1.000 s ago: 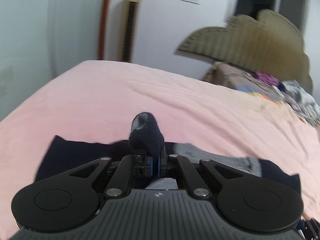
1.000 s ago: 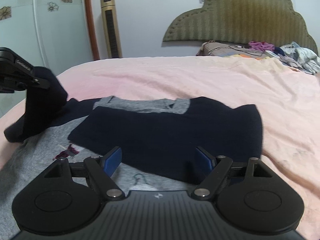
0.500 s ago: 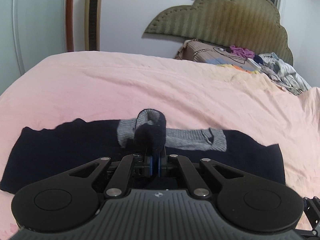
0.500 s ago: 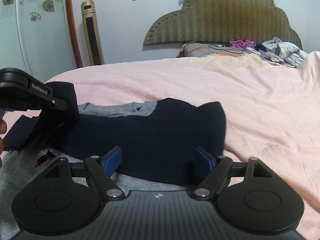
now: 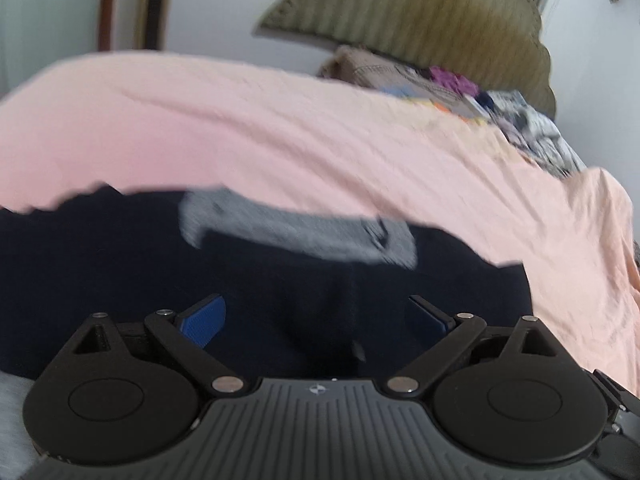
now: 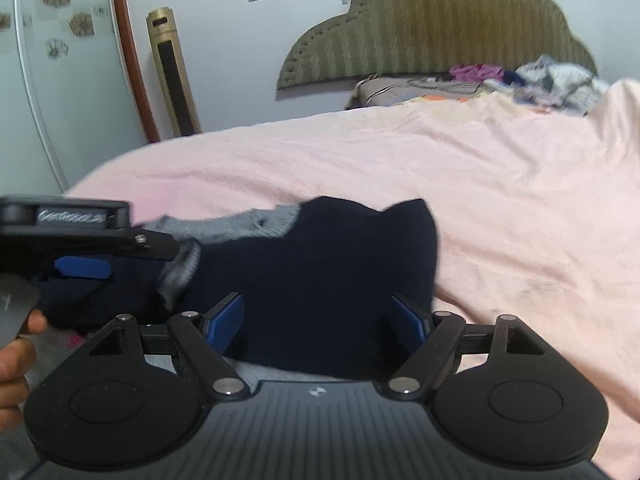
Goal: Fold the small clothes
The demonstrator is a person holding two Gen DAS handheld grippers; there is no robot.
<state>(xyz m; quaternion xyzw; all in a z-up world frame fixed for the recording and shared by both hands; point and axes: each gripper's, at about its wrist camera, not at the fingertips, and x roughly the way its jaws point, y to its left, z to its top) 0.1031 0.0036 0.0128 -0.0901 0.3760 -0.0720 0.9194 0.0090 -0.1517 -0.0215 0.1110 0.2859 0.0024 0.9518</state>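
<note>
A small navy sweater with a grey ribbed collar lies on the near part of a bed covered with a pink sheet. Both navy sleeves appear folded in across the chest, so the garment reads as a compact dark block with the collar at its far edge and a strip of its grey body showing at the near edge in the right wrist view.

The left gripper hangs low over the left half of the sweater, and its jaws are opening. Dark knit lies beneath and between the blue pads, but they do not press on it. This looks like a release: the sleeve has been laid where it should rest, and the claw lets go so the fold can settle flat.

The right gripper stands spread over the right half of the sweater, with nothing pinched. It seems to wait there, ready for the next fold. In its view the left gripper shows at the left edge, with fingers of the person's hand below it.

An olive padded headboard stands at the far end of the bed, with a heap of mixed clothes in front of it, well apart from the sweater. A gold tower fan stands against the far wall on the left.

Judging by the layout, the sleeve folds are done and the body fold remains.
</note>
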